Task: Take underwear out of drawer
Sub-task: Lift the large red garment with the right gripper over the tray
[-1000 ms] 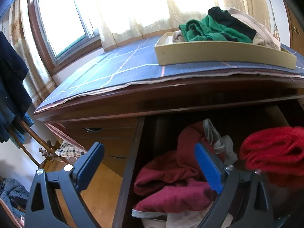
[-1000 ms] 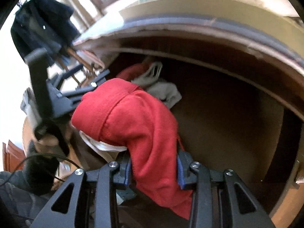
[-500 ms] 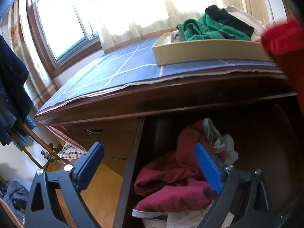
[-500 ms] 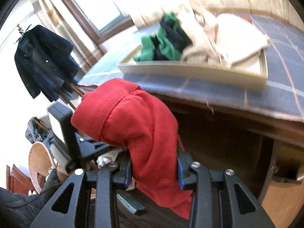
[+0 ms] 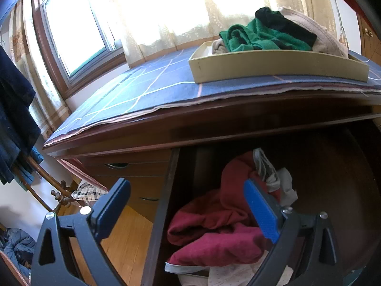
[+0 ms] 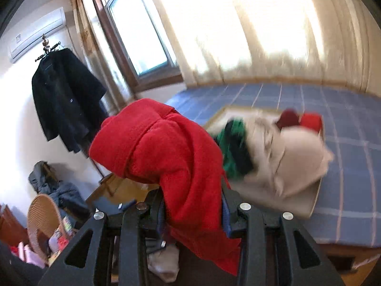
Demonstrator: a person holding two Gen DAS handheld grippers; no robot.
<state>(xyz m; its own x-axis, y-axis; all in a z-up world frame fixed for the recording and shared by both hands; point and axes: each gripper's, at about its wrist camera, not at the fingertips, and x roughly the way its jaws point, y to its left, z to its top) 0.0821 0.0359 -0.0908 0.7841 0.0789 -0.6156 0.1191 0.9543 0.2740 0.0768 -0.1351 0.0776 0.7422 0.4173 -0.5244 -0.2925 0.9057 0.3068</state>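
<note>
red underwear pinched, above the dresser top

our right gripper [image 6: 193,214] pinches the red underwear [image 6: 166,157], which drapes over both fingers, near the tray [image 6: 281,197] at the dresser top's front edge. our left gripper [image 5: 190,205] stands spread over the open drawer [image 5: 164,205], holding nothing.

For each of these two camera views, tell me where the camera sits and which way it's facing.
Left wrist: sits on the left tongs, facing down into the open drawer of dark red clothes; open blue-padded fingers show.
Right wrist: sits on the right tongs, raised over the dresser top, facing the window; fingers clamp the red underwear.
Shared: the cream tray of clothes on the blue cloth.
</note>
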